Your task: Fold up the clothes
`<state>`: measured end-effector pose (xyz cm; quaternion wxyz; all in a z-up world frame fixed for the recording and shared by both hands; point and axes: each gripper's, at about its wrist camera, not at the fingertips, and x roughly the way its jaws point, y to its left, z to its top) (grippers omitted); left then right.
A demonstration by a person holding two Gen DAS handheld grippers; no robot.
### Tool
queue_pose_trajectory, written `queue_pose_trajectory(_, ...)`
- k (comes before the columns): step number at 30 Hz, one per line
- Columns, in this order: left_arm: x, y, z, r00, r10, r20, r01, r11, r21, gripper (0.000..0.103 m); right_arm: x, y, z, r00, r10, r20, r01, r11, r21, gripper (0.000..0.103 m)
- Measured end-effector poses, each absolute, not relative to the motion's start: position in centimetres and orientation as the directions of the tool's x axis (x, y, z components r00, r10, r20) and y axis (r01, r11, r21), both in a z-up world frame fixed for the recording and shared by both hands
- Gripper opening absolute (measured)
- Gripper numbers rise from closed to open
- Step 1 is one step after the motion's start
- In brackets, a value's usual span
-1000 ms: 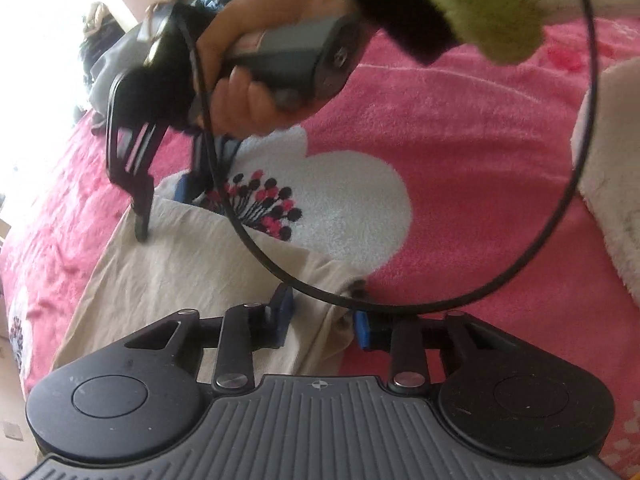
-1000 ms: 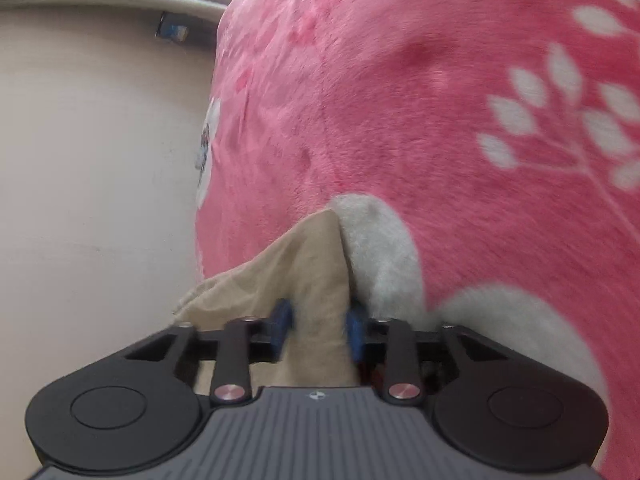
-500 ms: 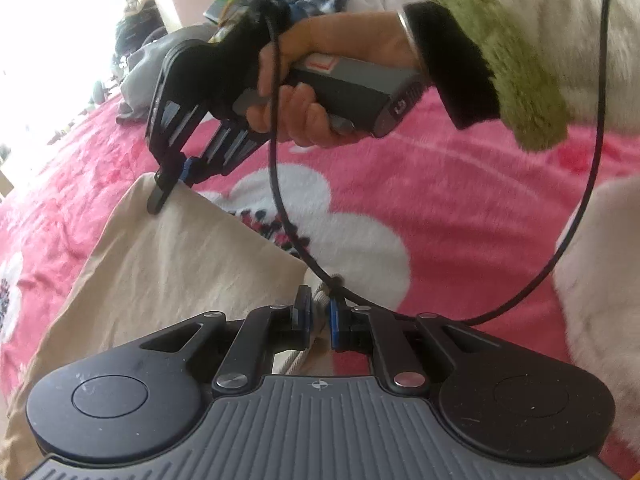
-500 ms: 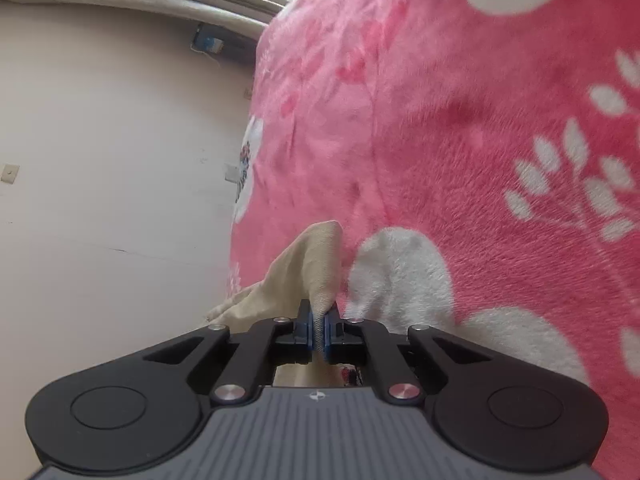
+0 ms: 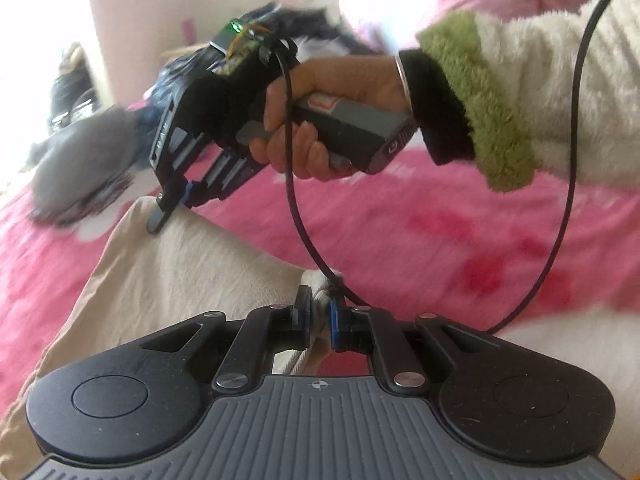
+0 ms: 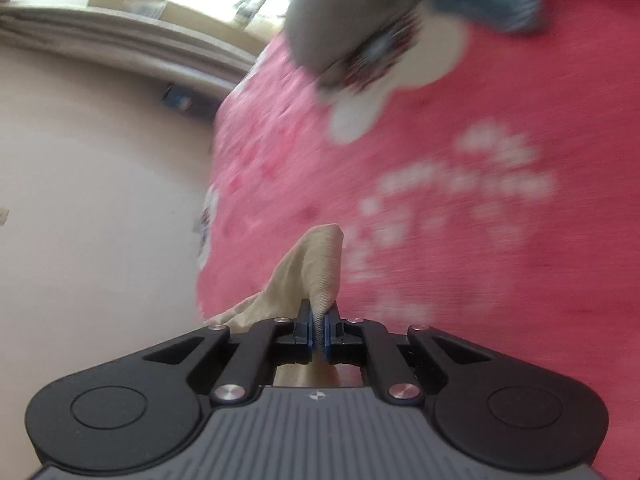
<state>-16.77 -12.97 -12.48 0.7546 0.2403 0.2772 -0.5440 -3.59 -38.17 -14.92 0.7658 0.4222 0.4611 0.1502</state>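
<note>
- On the pink bed [image 5: 440, 232], we are holding the beige garment [image 5: 168, 280] by two corners, one in each tool.
- Our left tool [image 5: 318, 320] is now pinching a bunched corner of the cloth; a second ago its pads were standing apart around that corner, so the grip is new.
- Our right tool [image 6: 316, 332] is doing the same: its pads were spread on each side of the fabric edge, and now they are pressing together on it, with a flap of the beige garment [image 6: 316, 264] sticking up in front.
- Compared with a second ago, both corners are rising off the bed, and the cloth between them is stretching into a sloping sheet.
- We are judging that the fold is starting: the lifted edge is ready to be carried over the rest of the garment.
- Behind, a pile of other clothes [image 5: 80, 168] is waiting on the bed.
</note>
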Motion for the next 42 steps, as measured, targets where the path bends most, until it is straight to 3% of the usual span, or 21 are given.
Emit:
queue_pose_trajectory(10, -16.3, -13.1, -12.2, 0.207, -0.716, -0.667, 0.945, 0.324, -0.054, 0.007, -6.0, -42.2, -16.5, 0.519, 0.565, -0.642, 0.236, 0.627, 0.743, 0.006)
queue_pose_trajectory(12, -16.2, -12.6, -12.0, 0.221, -0.717, -0.662, 0.941, 0.335, -0.049, 0.007, -6.2, -42.3, -17.1, 0.52, 0.563, -0.643, 0.264, 0.61, 0.747, 0.011)
queue_pose_trajectory(13, -16.3, -12.8, -12.0, 0.217, -0.713, -0.666, 0.942, 0.331, -0.048, 0.008, -6.6, -42.4, -17.6, 0.52, 0.563, -0.642, 0.286, 0.594, 0.752, 0.014)
queue_pose_trajectory(15, -16.4, -12.8, -12.0, 0.209, -0.705, -0.677, 0.948, 0.316, -0.036, 0.011, -7.2, -42.7, -18.4, 0.519, 0.564, -0.642, 0.33, 0.56, 0.76, 0.045)
queue_pose_trajectory(16, -16.5, -12.5, -11.8, 0.205, -0.704, -0.68, 0.951, 0.309, -0.032, 0.014, -7.7, -42.7, -18.7, 0.518, 0.563, -0.644, 0.34, 0.556, 0.759, 0.049)
queue_pose_trajectory(20, -16.3, -10.1, -11.1, 0.204, -0.695, -0.689, 0.947, 0.318, -0.041, 0.046, -10.6, -42.2, -19.1, 0.509, 0.576, -0.64, 0.343, 0.546, 0.765, 0.057)
queue_pose_trajectory(32, -9.2, -1.7, -11.1, 0.351, -0.582, -0.733, 0.8, 0.593, -0.088, 0.048, -17.2, -39.8, -20.5, 0.487, 0.635, -0.599, 0.356, 0.483, 0.8, 0.056)
queue_pose_trajectory(34, -7.8, -1.0, -11.7, 0.365, -0.558, -0.745, 0.774, 0.627, -0.09, 0.048, -17.9, -39.1, -20.4, 0.454, 0.645, -0.614, 0.35, 0.505, 0.789, 0.052)
queue_pose_trajectory(39, -5.6, -3.5, -14.0, 0.385, -0.542, -0.747, 0.79, 0.612, -0.037, 0.048, -18.2, -38.2, -19.6, 0.456, 0.614, -0.644, 0.356, 0.538, 0.764, 0.022)
queue_pose_trajectory(42, -3.2, -5.0, -15.5, 0.421, -0.524, -0.74, 0.77, 0.638, -0.014, 0.048, -18.1, -37.7, -18.8, 0.459, 0.594, -0.661, 0.343, 0.567, 0.748, 0.017)
